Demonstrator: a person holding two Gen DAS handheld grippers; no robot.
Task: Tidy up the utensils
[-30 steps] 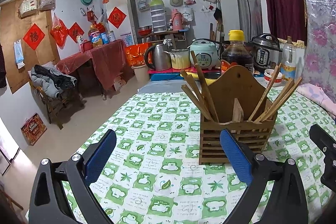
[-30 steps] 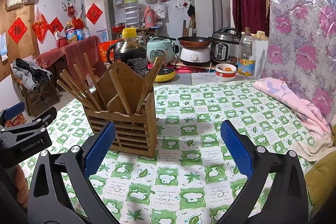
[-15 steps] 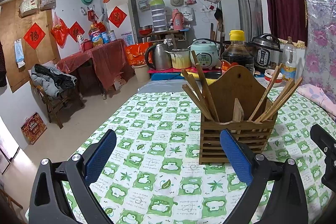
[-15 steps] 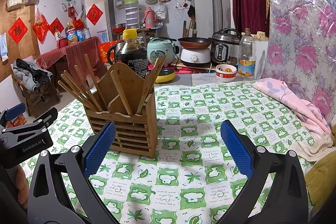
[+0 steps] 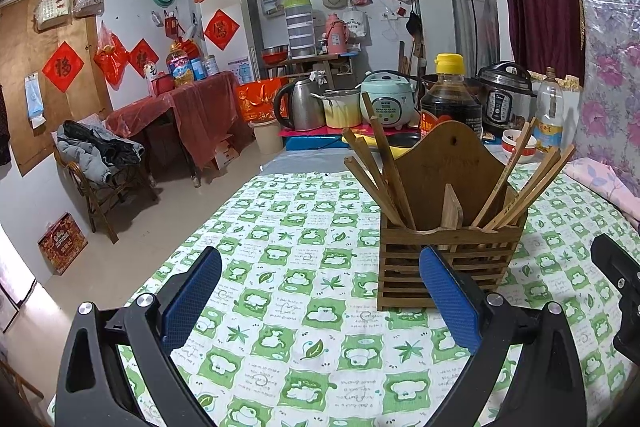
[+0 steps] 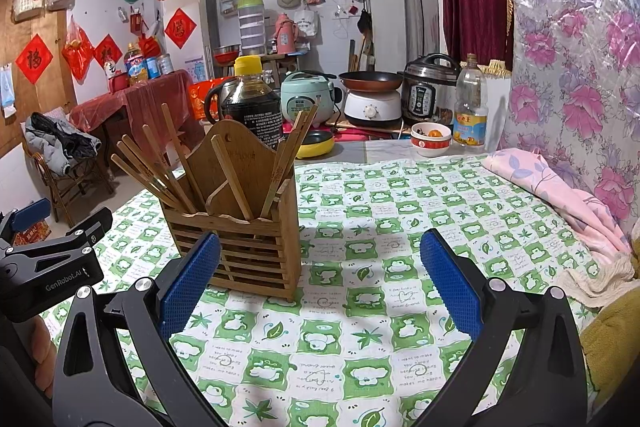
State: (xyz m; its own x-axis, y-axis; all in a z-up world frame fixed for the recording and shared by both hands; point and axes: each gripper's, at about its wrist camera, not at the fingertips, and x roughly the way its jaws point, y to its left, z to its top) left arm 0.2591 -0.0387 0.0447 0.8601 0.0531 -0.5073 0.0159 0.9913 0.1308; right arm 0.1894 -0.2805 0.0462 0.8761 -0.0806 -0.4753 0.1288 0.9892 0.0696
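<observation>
Both my claws, left claw (image 5: 320, 301) and right claw (image 6: 320, 287), stay spread and hold nothing. Almost nothing has changed since a second ago. All chopsticks (image 6: 160, 167) stand in the wooden holder (image 6: 244, 227) on the counter (image 6: 380, 247), so organizing seems finished.

- "GenRobot.AI" in white letters runs along the black plastic body of the left gripper (image 6: 48, 267).
- The green-and-white checked tablecloth (image 6: 400, 371) carries small script reading "I want to make you happy".
- Red diamond-shaped paper signs (image 5: 63, 66) each bear one Chinese character.
</observation>
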